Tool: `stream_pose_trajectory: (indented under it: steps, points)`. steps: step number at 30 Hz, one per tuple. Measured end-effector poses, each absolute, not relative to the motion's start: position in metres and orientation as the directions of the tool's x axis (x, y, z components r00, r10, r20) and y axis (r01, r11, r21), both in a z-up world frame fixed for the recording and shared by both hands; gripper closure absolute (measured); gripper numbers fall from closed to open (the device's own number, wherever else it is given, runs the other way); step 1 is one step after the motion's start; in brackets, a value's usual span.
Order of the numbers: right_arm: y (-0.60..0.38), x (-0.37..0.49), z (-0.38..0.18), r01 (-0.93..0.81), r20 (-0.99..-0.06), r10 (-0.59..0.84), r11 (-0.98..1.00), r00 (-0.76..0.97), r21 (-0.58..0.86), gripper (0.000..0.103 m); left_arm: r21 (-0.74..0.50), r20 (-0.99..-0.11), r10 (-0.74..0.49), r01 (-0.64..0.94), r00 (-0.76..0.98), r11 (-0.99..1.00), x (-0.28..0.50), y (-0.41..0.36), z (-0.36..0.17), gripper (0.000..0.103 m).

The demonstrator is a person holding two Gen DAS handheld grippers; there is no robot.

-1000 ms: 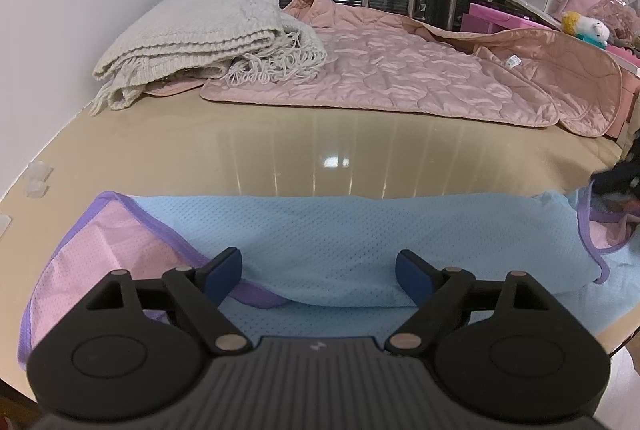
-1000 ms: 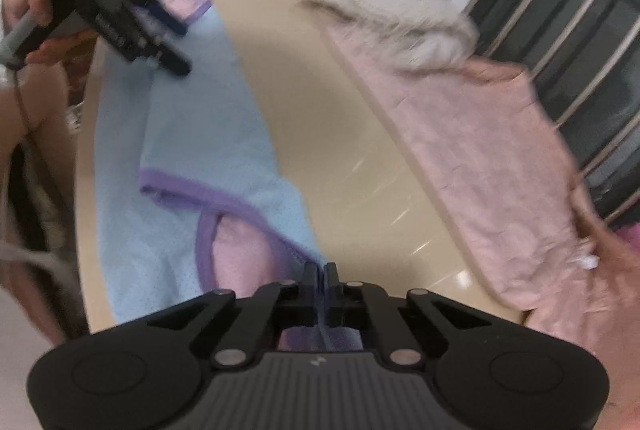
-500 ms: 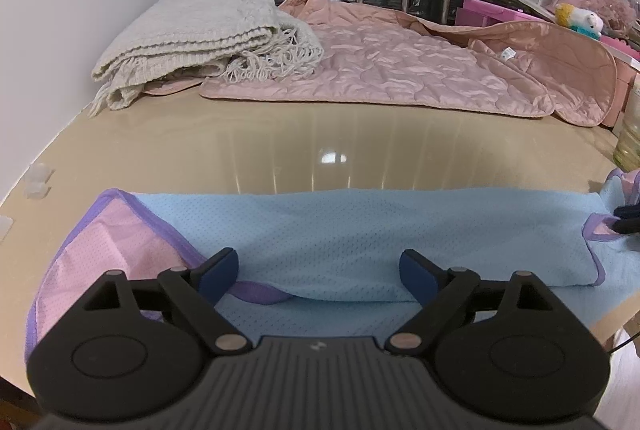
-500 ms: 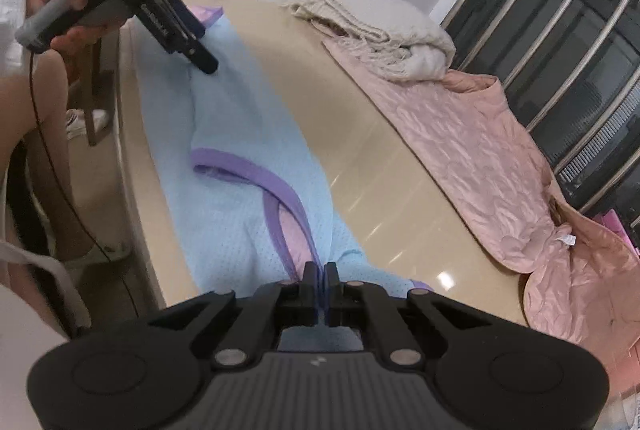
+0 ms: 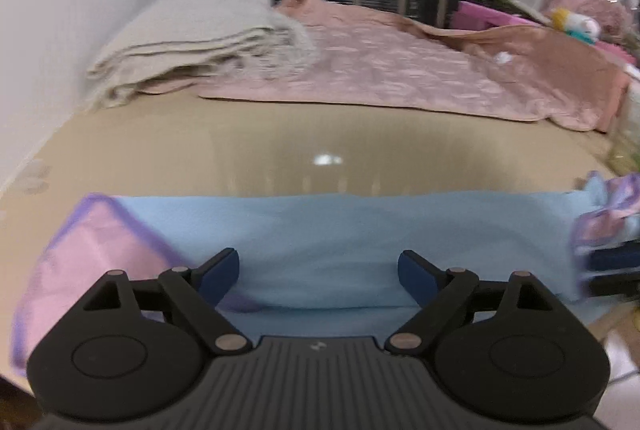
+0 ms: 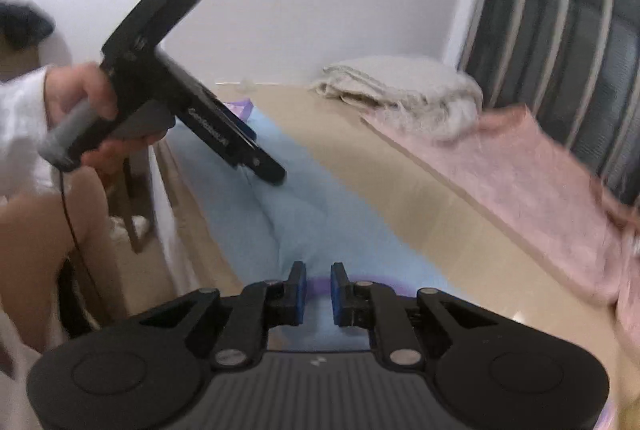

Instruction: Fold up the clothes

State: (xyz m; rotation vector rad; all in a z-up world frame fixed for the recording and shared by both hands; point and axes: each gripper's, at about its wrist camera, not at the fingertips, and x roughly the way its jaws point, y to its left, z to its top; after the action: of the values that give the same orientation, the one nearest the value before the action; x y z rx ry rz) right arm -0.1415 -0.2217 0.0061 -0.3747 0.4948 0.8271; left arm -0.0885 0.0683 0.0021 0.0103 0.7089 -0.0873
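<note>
Hovering wide-jawed, the left tool [image 5: 318, 270] hangs over a folded blue garment [image 5: 340, 230] on the desk [image 5: 280, 149] — the right tool [image 6: 318, 288], narrowly parted, holds nothing.

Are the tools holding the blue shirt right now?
No. The left tool is wide open above the blue shirt. The right tool has a gap between its fingers, gripping nothing.
</note>
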Motion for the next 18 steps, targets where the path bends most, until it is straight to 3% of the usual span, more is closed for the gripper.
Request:
stream_pose_trajectory:
  steps: [1, 3, 6, 11, 13, 14, 18]
  points:
    - [-0.230, -0.145, 0.010, -0.762, -0.544, 0.605, 0.640, 0.581, -0.102, 0.089, -0.018, -0.653, -0.062, 0.066, 0.755, 0.998, -0.090, 0.073, 0.002, 0.015]
    - [-0.252, -0.149, 0.020, -0.694, -0.485, 0.574, 0.713, 0.660, -0.101, 0.075, -0.071, -0.654, -0.079, 0.043, 0.752, 0.997, -0.088, 0.076, 0.008, 0.015]
    - [-0.281, -0.128, 0.033, -0.478, -0.452, 0.402, 0.876, 0.796, -0.063, 0.072, -0.097, -0.622, -0.121, 0.077, 0.773, 0.992, -0.082, 0.061, 0.016, 0.014]
    - [-0.299, -0.081, 0.024, -0.300, -0.586, 0.223, 0.953, 0.779, -0.036, 0.071, -0.009, -0.635, -0.071, 0.085, 0.769, 0.996, -0.072, 0.034, 0.002, 0.014]
    - [-0.300, -0.075, 0.014, -0.290, -0.618, 0.221, 0.957, 0.755, -0.013, 0.080, 0.008, -0.621, -0.043, 0.060, 0.783, 0.998, -0.077, 0.036, -0.003, 0.012]
    - [-0.301, -0.079, 0.011, -0.288, -0.611, 0.217, 0.958, 0.761, -0.018, 0.100, 0.005, -0.618, -0.036, 0.050, 0.786, 0.999, -0.080, 0.036, -0.003, 0.011]
    - [-0.311, -0.088, 0.005, -0.159, -0.563, 0.142, 0.987, 0.814, 0.020, 0.100, 0.010, -0.613, -0.020, 0.033, 0.790, 0.999, -0.086, 0.039, -0.005, 0.009]
